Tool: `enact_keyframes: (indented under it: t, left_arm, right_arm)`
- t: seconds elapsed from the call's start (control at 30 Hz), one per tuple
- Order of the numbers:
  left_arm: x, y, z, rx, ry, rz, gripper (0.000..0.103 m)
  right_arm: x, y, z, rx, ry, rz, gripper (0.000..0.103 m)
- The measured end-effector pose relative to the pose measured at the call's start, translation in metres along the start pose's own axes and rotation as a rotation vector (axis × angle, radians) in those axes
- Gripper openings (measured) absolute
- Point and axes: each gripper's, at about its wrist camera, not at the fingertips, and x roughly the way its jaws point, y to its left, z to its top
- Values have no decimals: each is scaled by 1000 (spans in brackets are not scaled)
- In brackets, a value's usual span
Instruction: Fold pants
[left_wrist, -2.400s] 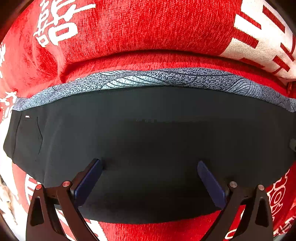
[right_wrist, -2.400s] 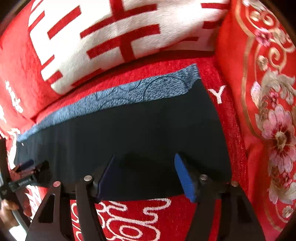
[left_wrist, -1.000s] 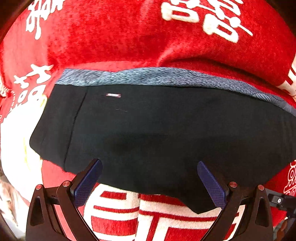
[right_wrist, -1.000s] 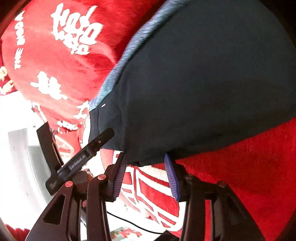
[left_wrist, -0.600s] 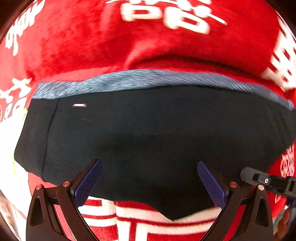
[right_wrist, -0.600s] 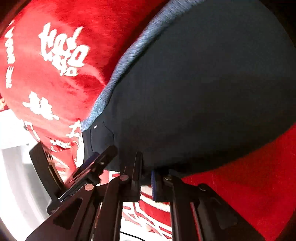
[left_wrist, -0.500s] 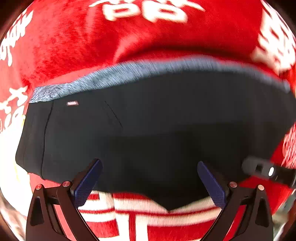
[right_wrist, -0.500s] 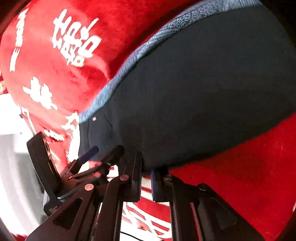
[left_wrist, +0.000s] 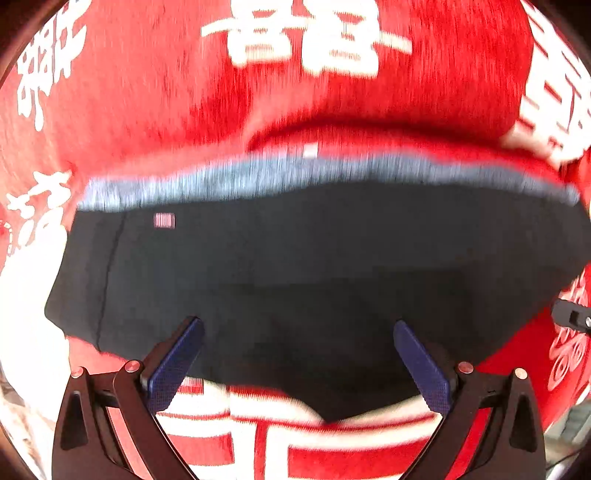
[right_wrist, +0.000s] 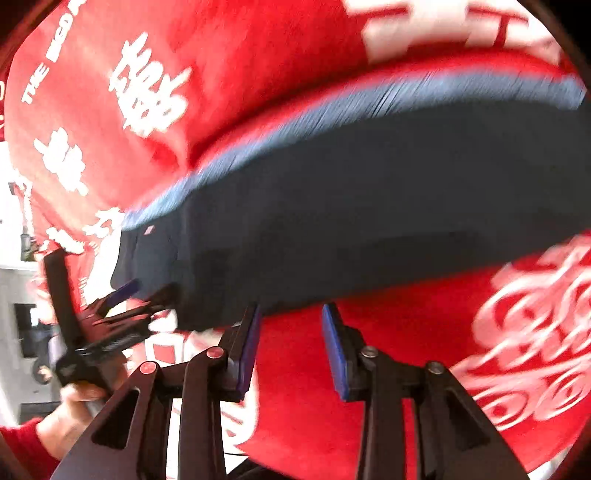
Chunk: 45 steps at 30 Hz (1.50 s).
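The pants (left_wrist: 314, 266) are black with a blue-grey patterned band (left_wrist: 295, 173) along the far edge and a small label (left_wrist: 164, 220). They lie folded flat on a red sofa seat. My left gripper (left_wrist: 297, 332) is open, its blue pads over the pants' near edge, holding nothing. In the right wrist view the pants (right_wrist: 369, 206) stretch across the middle, blurred. My right gripper (right_wrist: 290, 332) is open just in front of the pants' near edge, empty. The left gripper (right_wrist: 125, 299) shows at the left by the pants' end.
Red cushions with white characters (left_wrist: 303, 33) stand behind the pants. The red seat cover with white patterns (right_wrist: 532, 332) lies in front. A hand in a red sleeve (right_wrist: 70, 410) holds the left gripper. A pale room shows at far left (right_wrist: 14, 295).
My right gripper was shut on the pants' near edge half a second ago and has opened and let go. Both views have swung, and both are blurred by motion.
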Motion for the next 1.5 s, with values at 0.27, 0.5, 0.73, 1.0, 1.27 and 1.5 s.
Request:
enact_keyframes:
  t: [0.27,0.5,0.73,1.0,1.27,1.5]
  left_arm:
    - [49,-48,86,-17,-32,24,103]
    - [96,-46,110,-105,-21,130,103]
    - [84,-29,123,-129,-18,142,103]
    - [35,-20,60,-84,22,92,103]
    - [56,-15,0,-112,39,115,103]
    - [51,-24,13,-3,76,191,103]
  right_arm:
    - [38,6,102,-128,-21,-117,30]
    - [56,-16,134,-205,-46,-203,20]
    - [20,-58,149,-146,-68,-242,25]
    - [-43,-107,82,-71,-67,-240,25]
    - [-49,-135,36,-68,-103,-289,24]
    - [-63,-152,33,3,-155,-339,24]
